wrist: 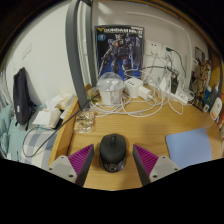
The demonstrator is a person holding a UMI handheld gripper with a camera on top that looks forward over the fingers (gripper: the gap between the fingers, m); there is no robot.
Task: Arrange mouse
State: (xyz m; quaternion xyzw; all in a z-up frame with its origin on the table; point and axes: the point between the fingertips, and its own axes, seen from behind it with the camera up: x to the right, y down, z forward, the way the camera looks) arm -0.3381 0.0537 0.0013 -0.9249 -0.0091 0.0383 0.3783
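A black computer mouse [112, 152] lies on the wooden desk [150, 125], flat on its base. It stands between my gripper's [113, 160] two fingers, with a strip of desk showing at either side of it. The purple pads [76, 160] flank it left and right without touching. The gripper is open. The mouse's near end lies between the fingertips, its far end reaches a little beyond them.
A light blue mouse pad [190, 148] lies to the right of the fingers. A glass jar [85, 120] stands ahead left. White chargers and cables [140, 92], a robot model box [120, 52] and other items crowd the desk's back.
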